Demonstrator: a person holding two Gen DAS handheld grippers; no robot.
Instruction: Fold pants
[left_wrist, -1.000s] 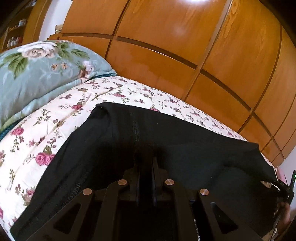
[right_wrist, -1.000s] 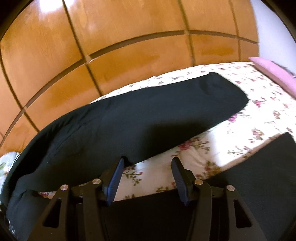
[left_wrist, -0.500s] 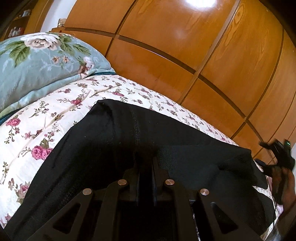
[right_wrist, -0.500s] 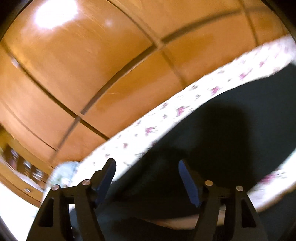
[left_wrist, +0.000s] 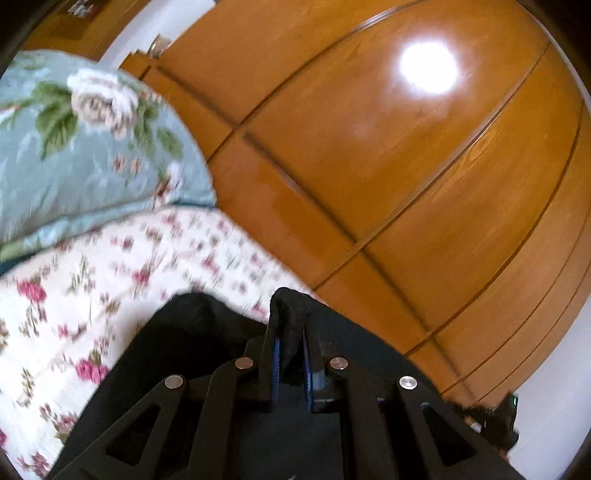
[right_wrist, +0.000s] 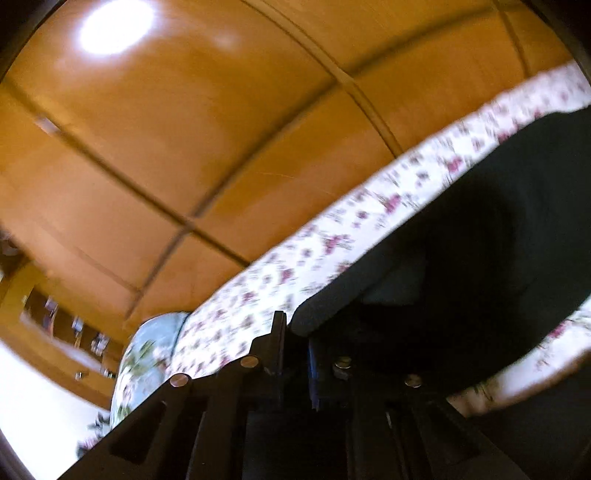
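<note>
I see the bed (left_wrist: 110, 295) filling the lower left of the left wrist view, covered in a cream sheet printed with pink roses. A pale blue floral pillow (left_wrist: 74, 155) rests on it at the upper left. The black pants (left_wrist: 192, 332) lie on the sheet at bottom centre. In the right wrist view the sheet runs diagonally, the pants dark at right.

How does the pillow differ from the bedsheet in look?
The pillow is pale blue-green with large white roses and green leaves; the bedsheet is cream with small pink roses. The pillow bulges up, the bedsheet lies flat under the black pants. Both are floral.
</note>
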